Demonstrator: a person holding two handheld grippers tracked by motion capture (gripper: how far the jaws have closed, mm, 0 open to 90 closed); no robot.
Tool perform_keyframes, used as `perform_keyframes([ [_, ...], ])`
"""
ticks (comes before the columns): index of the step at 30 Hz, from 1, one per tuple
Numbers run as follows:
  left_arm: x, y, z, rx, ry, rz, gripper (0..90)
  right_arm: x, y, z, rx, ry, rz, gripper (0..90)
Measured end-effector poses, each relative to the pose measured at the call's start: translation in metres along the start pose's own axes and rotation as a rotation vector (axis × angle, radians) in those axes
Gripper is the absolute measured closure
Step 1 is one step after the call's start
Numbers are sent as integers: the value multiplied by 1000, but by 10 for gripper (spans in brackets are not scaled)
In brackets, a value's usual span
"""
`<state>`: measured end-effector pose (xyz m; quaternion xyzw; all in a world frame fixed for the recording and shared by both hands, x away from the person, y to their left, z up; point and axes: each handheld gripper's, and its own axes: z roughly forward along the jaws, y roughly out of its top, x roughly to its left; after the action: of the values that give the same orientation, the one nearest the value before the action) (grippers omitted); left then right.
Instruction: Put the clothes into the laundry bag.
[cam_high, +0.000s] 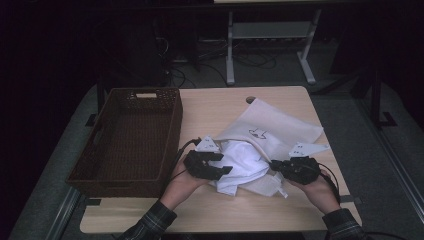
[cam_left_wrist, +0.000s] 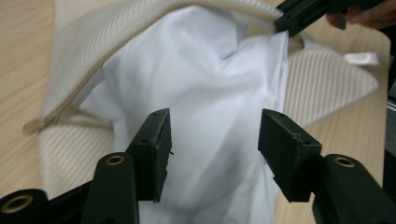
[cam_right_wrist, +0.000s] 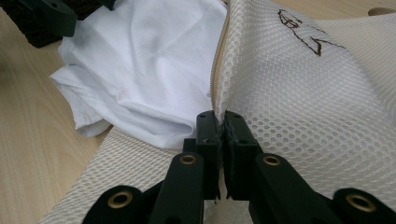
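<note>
A cream mesh laundry bag (cam_high: 272, 127) with a small dark drawing lies on the wooden table (cam_high: 210, 107). A white garment (cam_high: 240, 167) sits partly inside its mouth and spills out toward the front. My right gripper (cam_right_wrist: 220, 122) is shut on the bag's (cam_right_wrist: 299, 84) zippered edge and holds the mouth up; it shows at the bag's front right (cam_high: 274, 164). My left gripper (cam_left_wrist: 214, 140) is open. The white garment (cam_left_wrist: 210, 84) lies just beyond and below its jaws, and the pads do not press on it. From above, it (cam_high: 226, 163) hovers at the garment's left side.
A dark wicker basket (cam_high: 130, 135) stands on the left part of the table, close beside my left hand. A round hole (cam_high: 250, 99) is in the table's far edge. Beyond the table are a grey floor and a metal frame (cam_high: 270, 35).
</note>
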<state>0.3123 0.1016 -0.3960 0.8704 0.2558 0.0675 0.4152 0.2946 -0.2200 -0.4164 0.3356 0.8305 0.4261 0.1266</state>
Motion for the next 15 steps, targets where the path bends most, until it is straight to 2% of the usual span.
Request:
perform_keyframes([
  [5, 2, -13, -3, 12, 33, -16, 338, 0, 0, 1, 3, 0, -1, 850],
  [10, 3, -21, 8, 45, 45, -16, 271, 0, 0, 2, 11, 1, -5, 849],
  [12, 2, -22, 11, 46, 58, 0, 303, 0, 0, 2, 12, 0, -7, 849],
  [15, 1, -24, 13, 53, 71, 17, 447, 1, 0, 2, 12, 1, -10, 850],
])
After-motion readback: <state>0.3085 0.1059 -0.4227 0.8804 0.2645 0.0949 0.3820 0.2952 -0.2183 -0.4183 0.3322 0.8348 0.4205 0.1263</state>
